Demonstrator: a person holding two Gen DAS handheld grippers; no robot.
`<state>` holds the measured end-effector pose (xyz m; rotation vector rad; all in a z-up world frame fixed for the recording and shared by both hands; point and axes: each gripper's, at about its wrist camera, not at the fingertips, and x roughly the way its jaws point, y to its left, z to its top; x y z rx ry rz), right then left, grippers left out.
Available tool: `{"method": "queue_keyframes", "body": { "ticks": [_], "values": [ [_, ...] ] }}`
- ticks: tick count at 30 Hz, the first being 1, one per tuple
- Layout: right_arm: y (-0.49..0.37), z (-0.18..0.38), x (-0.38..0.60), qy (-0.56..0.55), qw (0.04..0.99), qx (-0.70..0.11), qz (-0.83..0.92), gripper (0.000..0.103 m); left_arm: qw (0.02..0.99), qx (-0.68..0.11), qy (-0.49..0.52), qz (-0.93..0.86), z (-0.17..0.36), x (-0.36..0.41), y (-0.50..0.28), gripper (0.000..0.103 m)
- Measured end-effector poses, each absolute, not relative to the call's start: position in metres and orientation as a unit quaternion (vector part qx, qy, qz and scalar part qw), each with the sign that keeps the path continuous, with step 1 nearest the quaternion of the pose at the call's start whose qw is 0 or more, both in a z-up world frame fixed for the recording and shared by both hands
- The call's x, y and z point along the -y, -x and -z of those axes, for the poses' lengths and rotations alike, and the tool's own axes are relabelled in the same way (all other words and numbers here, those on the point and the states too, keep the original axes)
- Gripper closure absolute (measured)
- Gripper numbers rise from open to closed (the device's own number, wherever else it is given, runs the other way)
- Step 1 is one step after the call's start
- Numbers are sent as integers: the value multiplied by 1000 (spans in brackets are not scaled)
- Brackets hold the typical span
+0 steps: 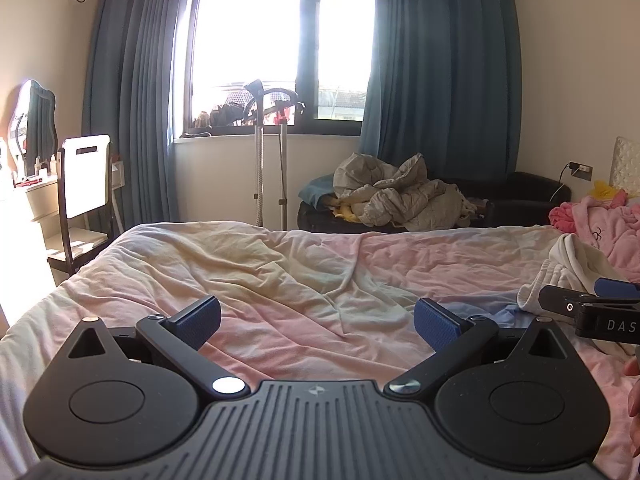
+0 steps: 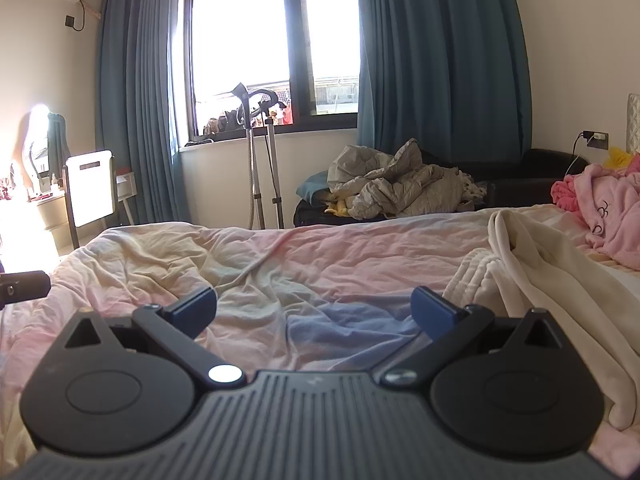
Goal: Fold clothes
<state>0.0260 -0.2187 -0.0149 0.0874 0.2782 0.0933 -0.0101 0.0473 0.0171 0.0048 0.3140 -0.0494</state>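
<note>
We see our left gripper [image 1: 318,320] spread wide, our right gripper [image 2: 314,310] likewise released, "DAS" lettering at three o'clock, cream garment [image 2: 532,264] at two o'clock.

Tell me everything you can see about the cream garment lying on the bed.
The cream garment looks like soft, plush fabric with a ribbed cuff or hem at its near-left end. It lies crumpled and unfolded on the right side of the bed, resting on the pink bedding. Neither hand-held gripper holds it; the right hand-held gripper hovers open just left of it.
</note>
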Motion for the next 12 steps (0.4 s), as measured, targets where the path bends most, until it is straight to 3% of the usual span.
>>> {"method": "queue_keyframes", "body": {
  "ticks": [12],
  "values": [
    [-27,15,221,-44,988,-140,-49,0,987,-158,-4,23,-16,-46,12,0]
  ]
}}
